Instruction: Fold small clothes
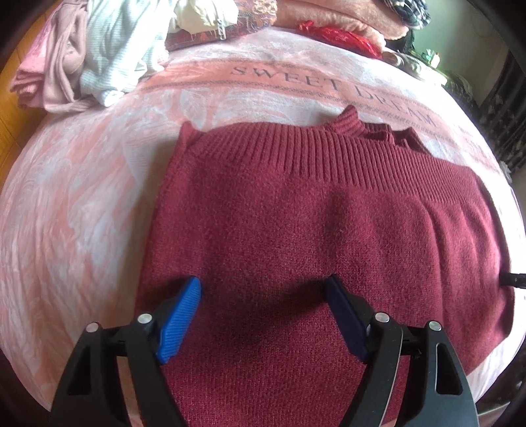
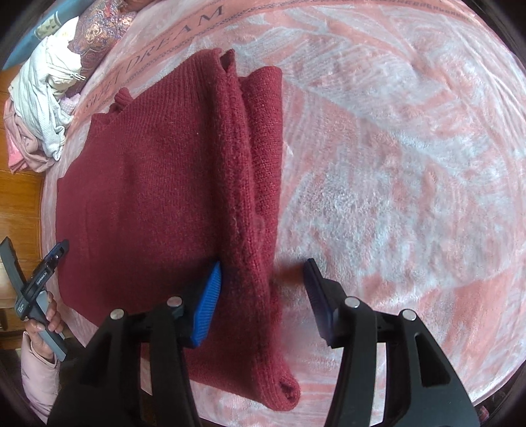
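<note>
A dark red knit sweater (image 1: 312, 236) lies partly folded on a pink and white blanket (image 1: 82, 197), ribbed hem at the far side. My left gripper (image 1: 263, 289) is open and empty, just above the sweater's near part. In the right wrist view the sweater (image 2: 157, 184) has a sleeve folded lengthwise along its right edge (image 2: 259, 203). My right gripper (image 2: 263, 272) is open, its jaws on either side of that folded sleeve edge, holding nothing. The left gripper (image 2: 59, 249) shows at the sweater's left edge, held by a hand.
A pile of pink and white clothes (image 1: 88, 56) sits at the blanket's far left corner; it also shows in the right wrist view (image 2: 39, 111). Patterned pillows (image 1: 250, 19) and a red item (image 1: 338, 36) lie at the back. Wooden floor (image 2: 19, 203) lies beyond the bed edge.
</note>
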Demonstrator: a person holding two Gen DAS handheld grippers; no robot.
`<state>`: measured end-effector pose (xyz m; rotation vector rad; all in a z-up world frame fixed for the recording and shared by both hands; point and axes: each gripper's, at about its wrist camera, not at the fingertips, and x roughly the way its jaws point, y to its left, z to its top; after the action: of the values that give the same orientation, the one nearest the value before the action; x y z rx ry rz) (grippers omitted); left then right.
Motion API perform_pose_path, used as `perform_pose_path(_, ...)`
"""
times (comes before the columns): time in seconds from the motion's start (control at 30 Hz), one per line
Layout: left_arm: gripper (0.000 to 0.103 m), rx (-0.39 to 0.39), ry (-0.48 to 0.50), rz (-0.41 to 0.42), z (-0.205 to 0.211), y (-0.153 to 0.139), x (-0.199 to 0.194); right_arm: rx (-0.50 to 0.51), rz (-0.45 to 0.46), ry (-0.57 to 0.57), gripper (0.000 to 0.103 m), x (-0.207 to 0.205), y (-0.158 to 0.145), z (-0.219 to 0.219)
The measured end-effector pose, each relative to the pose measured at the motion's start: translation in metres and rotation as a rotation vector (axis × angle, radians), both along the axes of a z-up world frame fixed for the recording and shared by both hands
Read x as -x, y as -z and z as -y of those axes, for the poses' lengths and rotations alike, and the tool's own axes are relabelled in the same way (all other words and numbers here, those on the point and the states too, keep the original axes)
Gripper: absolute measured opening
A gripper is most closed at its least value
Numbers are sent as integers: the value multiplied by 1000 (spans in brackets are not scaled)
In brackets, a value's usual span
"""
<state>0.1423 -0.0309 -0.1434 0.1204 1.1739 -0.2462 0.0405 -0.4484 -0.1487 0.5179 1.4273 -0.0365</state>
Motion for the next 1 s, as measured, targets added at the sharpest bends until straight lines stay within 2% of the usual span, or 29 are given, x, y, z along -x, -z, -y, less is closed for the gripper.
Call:
perform_pose_path(0.13,82,-9,5,12,2,6,1,18,7,-13,45,-2,-1,-3)
perform_pose_path(0.23,83,-10,8,19,2,7,2,-13,22,-21,27,-3,-1,-7)
perform_pose_path(0.57,88,0,22,24,1,11,0,-5,29,-19,24,-6,0,-11)
perform_pose_path(0.87,90,1,28,23,1,13,-3,56,17,-24,24,-14,0,-21)
perform_pose_path(1.0,90,7,26,32,1,12,-2,74,9,-13,20,-17,-11,-26)
